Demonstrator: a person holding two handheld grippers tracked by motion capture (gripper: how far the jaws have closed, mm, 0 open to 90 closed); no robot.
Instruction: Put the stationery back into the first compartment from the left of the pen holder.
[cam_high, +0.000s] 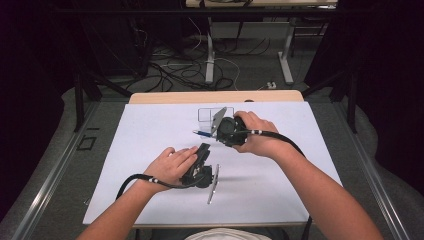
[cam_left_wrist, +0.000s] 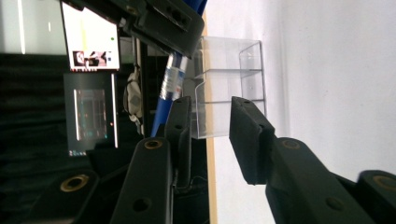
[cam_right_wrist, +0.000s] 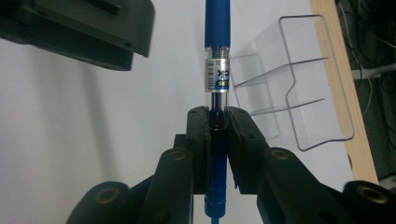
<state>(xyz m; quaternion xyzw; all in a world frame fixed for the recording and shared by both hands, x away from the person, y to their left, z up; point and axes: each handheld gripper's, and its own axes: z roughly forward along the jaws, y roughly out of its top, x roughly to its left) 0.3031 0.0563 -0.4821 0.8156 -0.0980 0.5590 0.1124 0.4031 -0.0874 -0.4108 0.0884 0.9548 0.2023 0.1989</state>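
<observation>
- right gripper (cam_right_wrist: 218, 116) is seen low centre of its own view, jaws pinched on a blue pen (cam_right_wrist: 217, 56); the pen's barrel runs straight up the frame, its lower tip cut off by the bottom edge
- in the high view the pen (cam_high: 201, 133) is held just above centre, near the clear plastic holder (cam_high: 209, 114) at the upper middle of the white table (cam_high: 150, 125)
- left gripper (cam_left_wrist: 210, 128) sits low centre of its view, jaws spread with nothing between them; the pen (cam_left_wrist: 169, 86) and the holder (cam_left_wrist: 229, 88) are seen beyond
- step judged: the pen is being carried toward the holder, not yet dropped in; the next move is judged to call for tilting the pen upright and lining it over a compartment before the jaws are let go
- which compartment is aimed at cannot be told; the holder's walls are see-through and hard to trace in the high view; the blurred dark block at upper left of the right gripper view is taken for the other gripper
</observation>
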